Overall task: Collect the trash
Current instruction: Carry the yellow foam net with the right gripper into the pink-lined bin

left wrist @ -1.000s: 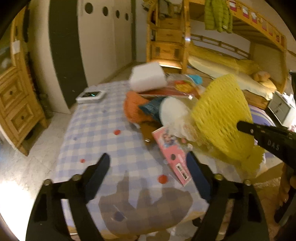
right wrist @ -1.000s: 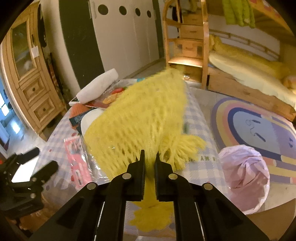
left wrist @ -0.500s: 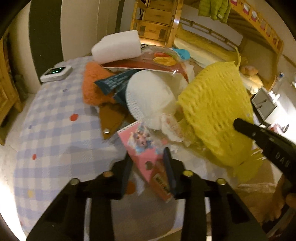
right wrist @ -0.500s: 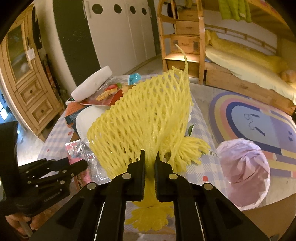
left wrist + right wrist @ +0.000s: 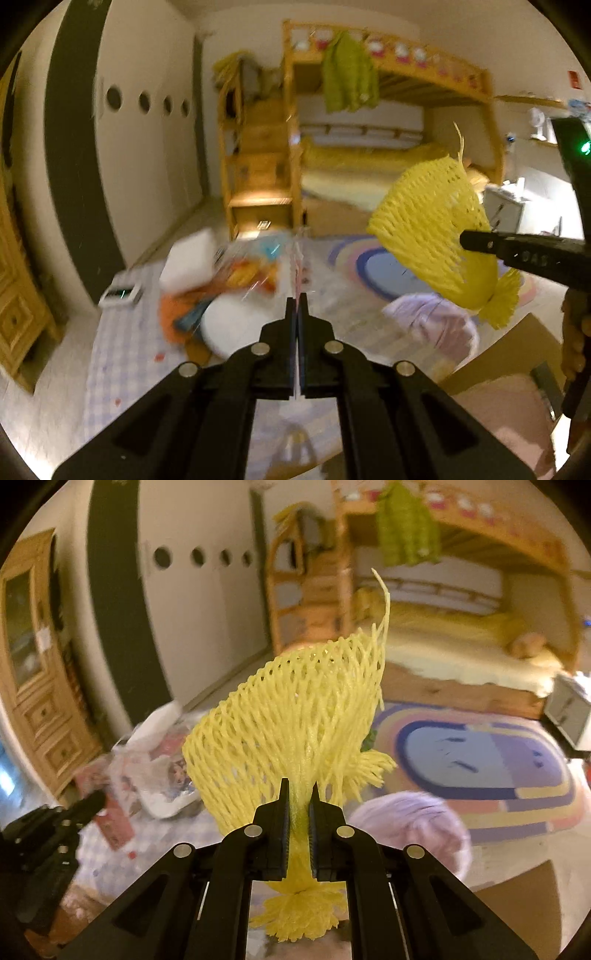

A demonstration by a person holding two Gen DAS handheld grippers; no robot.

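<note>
- The right hand-held gripper point(image 5: 299, 794) was clamped tight on the yellow foam net point(image 5: 295, 709), its jaws nipping the gathered neck with only that narrow bunch of strands between them.
- The net's long axis ran along the fingers. The frayed tassel end hung below and behind the jaws, and the flared open mouth fanned up and away toward the bunk bed point(image 5: 388, 110).
- One loose strand curled up off the top rim, the highest bit of it.
- In the left wrist view the same net sat slanted, mouth up and to the left, tassel down to the right. It was up in the air, clear of the table point(image 5: 122, 354).
- The left hand-held gripper point(image 5: 296, 306) had just been closing, and its jaws stood together on a pink packet point(image 5: 112, 825).
- From the left wrist camera that packet showed only edge-on, a thin pale line running up out of the jaws, too blurred to read.
- From the right wrist view the packet hung flat-faced off the gripper's tip, low on the left, above the checked cloth.
- The rest of the litter lay heaped on the table's far part, with a white foam block point(image 5: 188, 258) at the back. It was smeared by motion blur.
- A lilac bag point(image 5: 413, 823) sat beyond the table edge, near the striped rug point(image 5: 480, 760) on the floor.
</note>
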